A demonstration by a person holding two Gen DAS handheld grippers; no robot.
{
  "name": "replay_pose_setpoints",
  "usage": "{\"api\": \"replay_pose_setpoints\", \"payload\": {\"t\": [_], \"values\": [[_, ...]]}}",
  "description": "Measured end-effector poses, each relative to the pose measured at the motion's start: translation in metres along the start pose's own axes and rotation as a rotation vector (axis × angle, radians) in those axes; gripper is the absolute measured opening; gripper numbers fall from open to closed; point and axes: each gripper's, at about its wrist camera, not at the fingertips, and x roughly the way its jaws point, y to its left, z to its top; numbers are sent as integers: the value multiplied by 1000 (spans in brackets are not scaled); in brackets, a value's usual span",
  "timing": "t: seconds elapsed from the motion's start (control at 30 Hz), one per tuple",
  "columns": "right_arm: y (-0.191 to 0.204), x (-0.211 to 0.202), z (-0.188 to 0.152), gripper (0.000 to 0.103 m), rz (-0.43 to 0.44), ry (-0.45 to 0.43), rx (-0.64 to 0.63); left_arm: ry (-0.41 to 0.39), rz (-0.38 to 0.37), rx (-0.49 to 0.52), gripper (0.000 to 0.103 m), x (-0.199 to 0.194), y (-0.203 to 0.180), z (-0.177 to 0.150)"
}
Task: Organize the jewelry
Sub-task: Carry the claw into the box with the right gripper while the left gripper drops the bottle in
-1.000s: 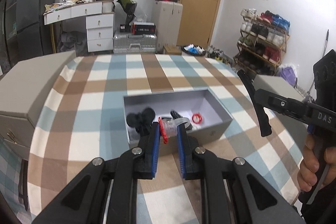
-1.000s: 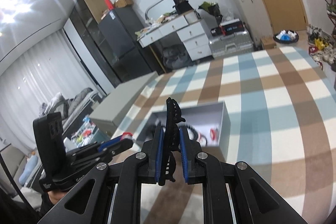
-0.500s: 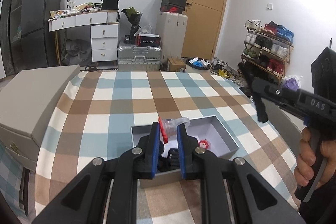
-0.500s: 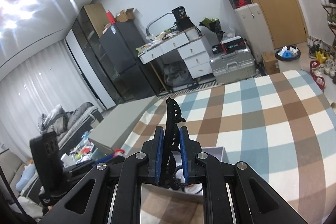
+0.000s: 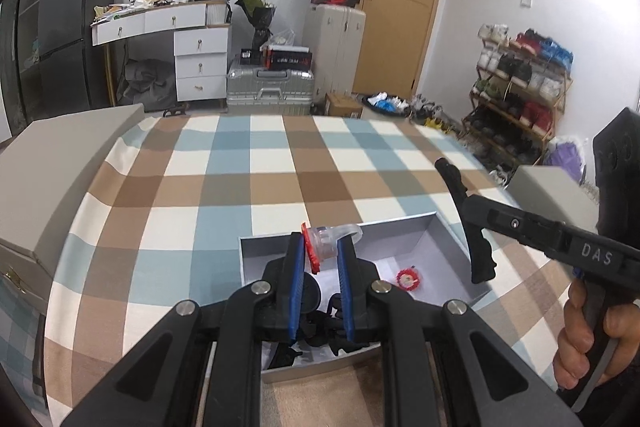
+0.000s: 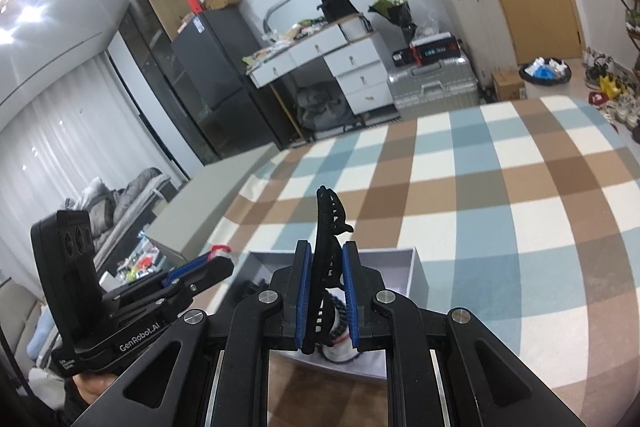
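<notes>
My left gripper (image 5: 319,251) is shut on a clear hair clip with a red edge (image 5: 320,245), held above the open grey box (image 5: 400,227) on the checked tablecloth. A small red ring-like piece (image 5: 407,278) and dark items (image 5: 320,323) lie inside the box. My right gripper (image 6: 325,267) is shut on a long black hair clip (image 6: 329,227) that stands upright between its blue pads. In the left wrist view that black hair clip (image 5: 468,223) hangs over the box's right end. The left gripper (image 6: 208,263) shows at the left of the right wrist view.
A large closed grey case (image 5: 52,179) sits at the table's left edge, and a smaller grey box (image 5: 556,195) at the right edge. A hand (image 5: 580,347) grips the right tool's handle. Drawers, suitcases, a fridge and a shoe rack stand beyond the table.
Both grippers drew back toward the near edge, so the box now lies partly under their fingers. Each keeps the same clip in its grip.
</notes>
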Motion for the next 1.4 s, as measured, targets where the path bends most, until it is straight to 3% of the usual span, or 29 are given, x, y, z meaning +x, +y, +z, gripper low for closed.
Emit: {"api": "replay_pose_setpoints", "payload": {"t": [0.37, 0.53, 0.9, 1.1, 1.13, 1.2, 1.23, 1.27, 1.4], "values": [[-1, 27, -15, 15, -63, 86, -73, 54, 25, 35, 11, 16, -9, -8], [-5, 29, -17, 15, -39, 104, -41, 61, 13, 40, 11, 14, -12, -7], [-5, 15, -13, 17, -26, 72, -22, 43, 2, 51, 11, 10, -16, -3], [-7, 2, -13, 34, -3, 63, -1, 22, -1, 57, 11, 8, -20, 0], [-7, 1, -13, 39, -7, 61, -3, 16, -1, 55, 13, 7, -20, 1], [-7, -4, -13, 48, -12, 51, -1, 23, -9, 53, 32, 4, -21, 1], [-7, -5, -13, 51, -13, 47, 1, 24, -12, 54, 53, 3, -21, 0], [-8, -6, -13, 53, -14, 45, 3, 19, -20, 57, 64, 0, -22, -1], [-9, -12, -11, 67, -21, 44, 8, 5, -31, 75, 73, -12, -24, -3]]}}
